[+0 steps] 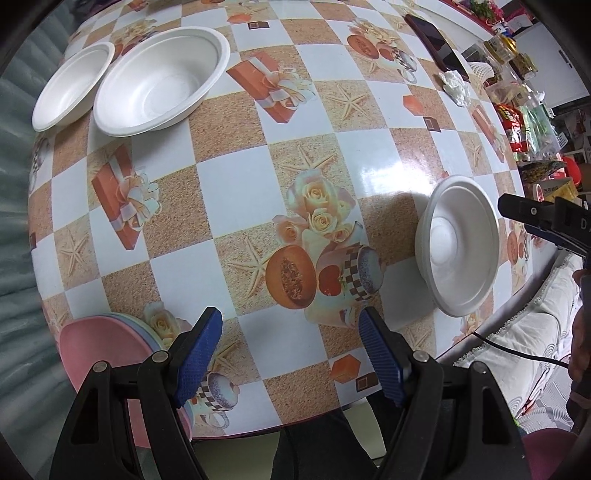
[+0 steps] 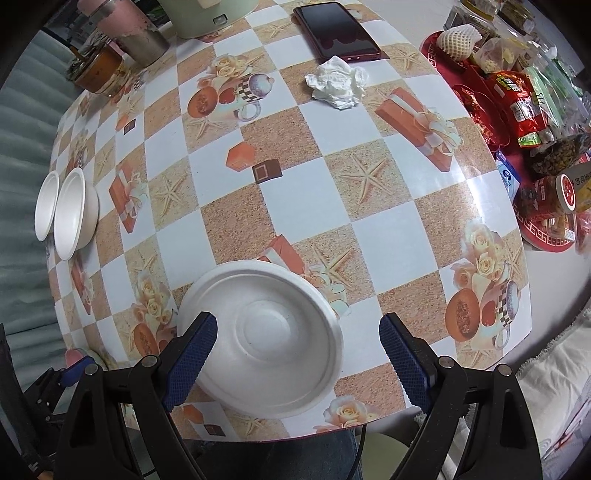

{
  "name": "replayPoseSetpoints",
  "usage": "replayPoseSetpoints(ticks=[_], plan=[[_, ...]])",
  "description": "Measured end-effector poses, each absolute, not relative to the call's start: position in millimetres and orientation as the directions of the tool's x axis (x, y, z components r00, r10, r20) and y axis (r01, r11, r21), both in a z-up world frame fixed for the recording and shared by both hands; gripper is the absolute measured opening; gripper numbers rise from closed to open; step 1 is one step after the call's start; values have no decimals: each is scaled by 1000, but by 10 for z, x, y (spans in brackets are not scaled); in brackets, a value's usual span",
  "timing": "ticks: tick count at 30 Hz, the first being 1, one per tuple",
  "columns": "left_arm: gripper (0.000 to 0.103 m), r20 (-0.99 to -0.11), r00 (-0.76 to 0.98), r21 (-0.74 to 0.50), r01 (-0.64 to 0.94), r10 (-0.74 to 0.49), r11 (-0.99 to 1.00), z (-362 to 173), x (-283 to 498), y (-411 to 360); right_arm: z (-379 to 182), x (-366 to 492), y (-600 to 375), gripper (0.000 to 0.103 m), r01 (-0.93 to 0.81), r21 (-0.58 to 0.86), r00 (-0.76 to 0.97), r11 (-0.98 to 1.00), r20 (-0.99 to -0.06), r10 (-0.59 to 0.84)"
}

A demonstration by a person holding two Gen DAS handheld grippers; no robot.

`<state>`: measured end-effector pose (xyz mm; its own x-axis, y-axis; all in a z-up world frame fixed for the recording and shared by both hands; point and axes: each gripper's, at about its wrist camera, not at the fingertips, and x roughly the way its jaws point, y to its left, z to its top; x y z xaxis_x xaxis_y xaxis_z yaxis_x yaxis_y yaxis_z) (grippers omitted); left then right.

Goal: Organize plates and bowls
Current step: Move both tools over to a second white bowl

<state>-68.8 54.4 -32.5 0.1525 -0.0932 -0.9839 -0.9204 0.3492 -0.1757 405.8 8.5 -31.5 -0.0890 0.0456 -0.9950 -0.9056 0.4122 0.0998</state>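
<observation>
Near the surface's close edge sits the upturned white bowl; I hold my right gripper over it, fingers spread wide and empty, ready to grasp. My left gripper hovers likewise, gripping nothing, beside the pink plates.

Place: a home dining table.
Cover: a glossy checked tablecloth printed with roses and starfish.
Clutter: a phone, a crumpled tissue, snack packets, jars.
Seating: a cushioned sofa beside it.
</observation>
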Motion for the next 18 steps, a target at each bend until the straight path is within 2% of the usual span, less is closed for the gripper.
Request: replayPoseSetpoints(ticks=[18], plan=[[80,-982,160,-183,-933,-99,310,-354,-767,586,-338,3890,172,90,-920,91,-87,382,-996,28]])
